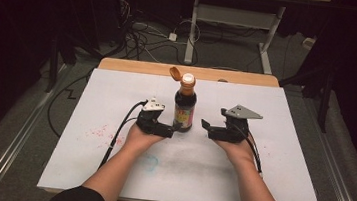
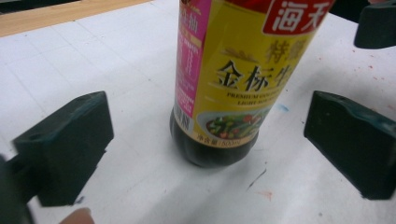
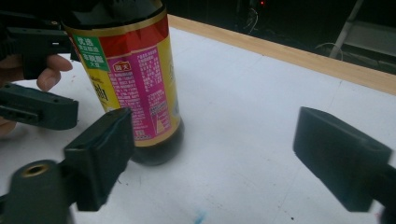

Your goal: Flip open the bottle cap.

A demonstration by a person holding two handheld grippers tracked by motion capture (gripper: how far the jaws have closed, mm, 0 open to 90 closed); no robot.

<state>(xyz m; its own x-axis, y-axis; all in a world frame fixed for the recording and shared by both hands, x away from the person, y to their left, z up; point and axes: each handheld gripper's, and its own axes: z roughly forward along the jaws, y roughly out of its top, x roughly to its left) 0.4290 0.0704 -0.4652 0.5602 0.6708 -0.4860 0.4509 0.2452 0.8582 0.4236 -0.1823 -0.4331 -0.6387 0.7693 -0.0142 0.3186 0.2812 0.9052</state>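
High view: left claw (image 1: 169, 129) at 9 o'clock of the soy sauce bottle (image 1: 185, 106), jaws spread wide, gripping nothing, tips just beside the bottle's base. Bottle upright near the centre of the white tabletop (image 1: 117, 94), orange flip cap (image 1: 175, 73) hinged open toward 11 o'clock. Right claw (image 1: 207, 127) at 3 o'clock of the bottle, likewise wide open and empty, a little apart from the glass. Left gripper view: bottle (image 2: 219, 84) at 12 o'clock between 2 parted pads (image 2: 70, 144), clear of both. Right gripper view: bottle (image 3: 135, 88) at 11 o'clock, just behind the left-hand pad (image 3: 100, 154).
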